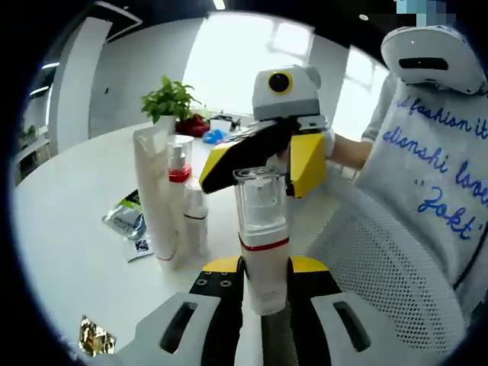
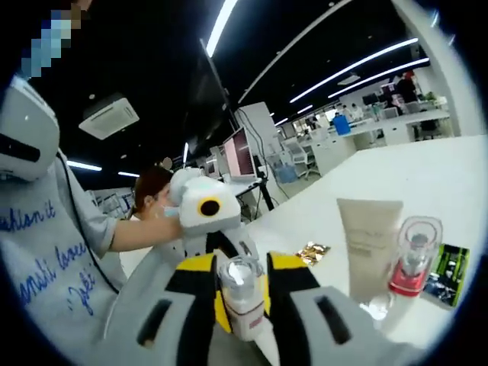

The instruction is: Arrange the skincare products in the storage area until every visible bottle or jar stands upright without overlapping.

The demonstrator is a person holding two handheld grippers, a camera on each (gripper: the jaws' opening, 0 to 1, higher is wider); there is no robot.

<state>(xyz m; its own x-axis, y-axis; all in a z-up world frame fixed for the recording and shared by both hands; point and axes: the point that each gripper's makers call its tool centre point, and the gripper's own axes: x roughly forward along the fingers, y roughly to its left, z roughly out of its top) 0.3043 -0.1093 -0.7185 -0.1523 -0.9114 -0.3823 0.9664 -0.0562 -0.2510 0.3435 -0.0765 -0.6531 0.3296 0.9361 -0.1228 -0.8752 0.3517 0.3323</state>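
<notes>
White pump bottle point(image 1: 263, 244), clamped in your left hand-held gripper point(image 1: 264, 284); right hand-held gripper point(image 1: 263, 156) grip unclear. Next: stand it beside the tube point(image 1: 156, 194) on the desk point(image 1: 69, 252).

the person is wearing a grey short-sleeved shirt point(image 1: 438, 145) bearing blue cursive lettering; the grippers point(image 1: 263, 286) are showing white shells, yellow-and-black jaws, small screws

My two cameras face each other at close range across the white counter point(image 1: 69, 252), each peering up along its own fingers, both sharing the clear-capped bottle point(image 1: 263, 236) at lower centre and the cream tube point(image 2: 368, 240).
</notes>
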